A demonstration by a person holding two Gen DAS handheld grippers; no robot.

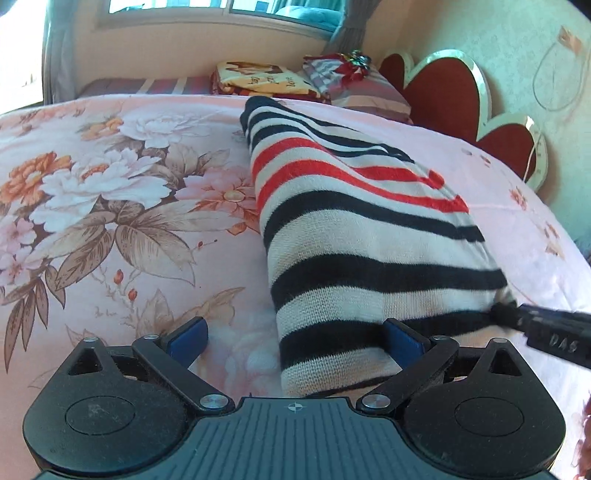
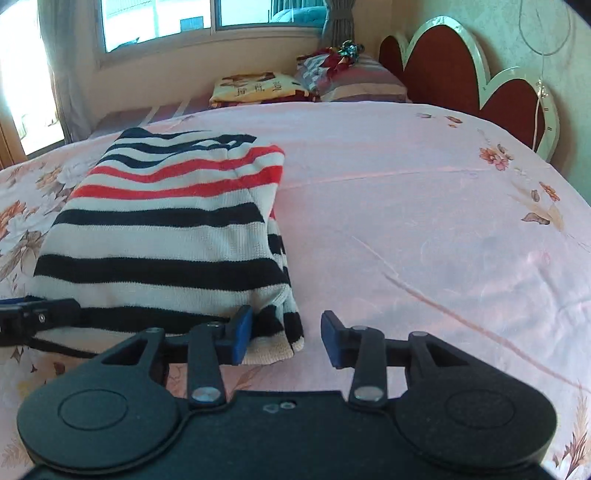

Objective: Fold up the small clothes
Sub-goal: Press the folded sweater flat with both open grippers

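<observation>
A folded knit sweater (image 1: 362, 229) with white, navy and red stripes lies on the pink floral bedsheet (image 1: 110, 206). My left gripper (image 1: 295, 339) stands open and wide over its near edge. The cloth fills the right half of the gap and reaches the right pad (image 1: 402, 338); the left pad is over bare sheet. In the right wrist view the sweater (image 2: 162, 229) lies left of centre. My right gripper (image 2: 286, 339) is open, with the sweater's near right corner against the left pad (image 2: 240, 338) and bare sheet before the right pad. Each gripper shows at the edge of the other's view.
Folded blankets and a striped pillow (image 2: 354, 83) lie at the far end of the bed. A red headboard with white trim (image 2: 461, 74) stands at the right, with a cable down the wall. A window and curtains (image 2: 336, 22) lie behind. Bare sheet (image 2: 424, 221) stretches right of the sweater.
</observation>
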